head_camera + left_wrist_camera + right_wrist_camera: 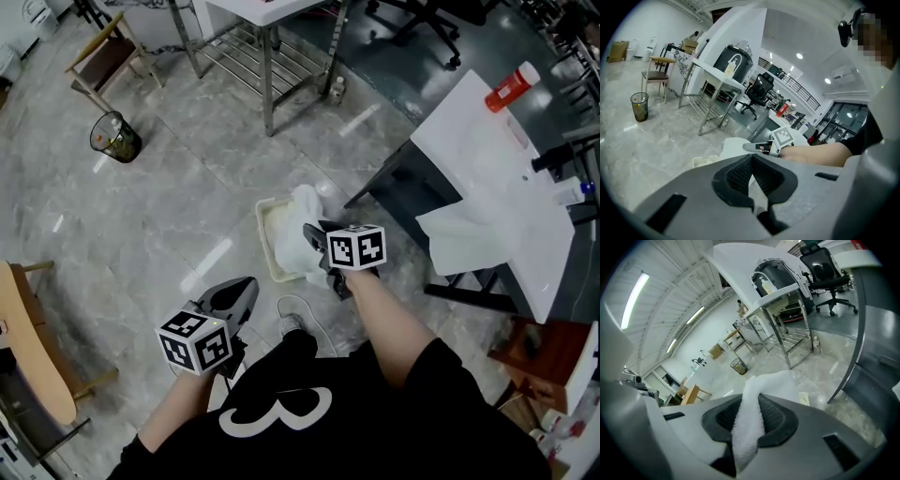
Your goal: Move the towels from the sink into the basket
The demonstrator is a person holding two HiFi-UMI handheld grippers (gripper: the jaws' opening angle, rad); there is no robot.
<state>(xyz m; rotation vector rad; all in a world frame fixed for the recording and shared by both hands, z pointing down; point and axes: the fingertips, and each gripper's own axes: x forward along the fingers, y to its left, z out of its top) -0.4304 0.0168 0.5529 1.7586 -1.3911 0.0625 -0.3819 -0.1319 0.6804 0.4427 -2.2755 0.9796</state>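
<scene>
Over the basket point(267, 246) on the floor, the right tool point(315, 236) pinches a white towel point(302, 220) between its pads. The cloth hangs down, its lower end touching or just inside the basket; which of the two cannot be told. The left tool point(242, 292) is pressed together on nothing, low beside the person and apart from the basket.

Assessment: placement step. Recommended: bring the bulk of the towel inside the rim before spreading the pads, so that no fold is left draped over the wall. Then lift straight up, to avoid dragging cloth out. A second white cloth point(466, 239), draped on the desk point(469, 131) edge, appears outstanding.
</scene>
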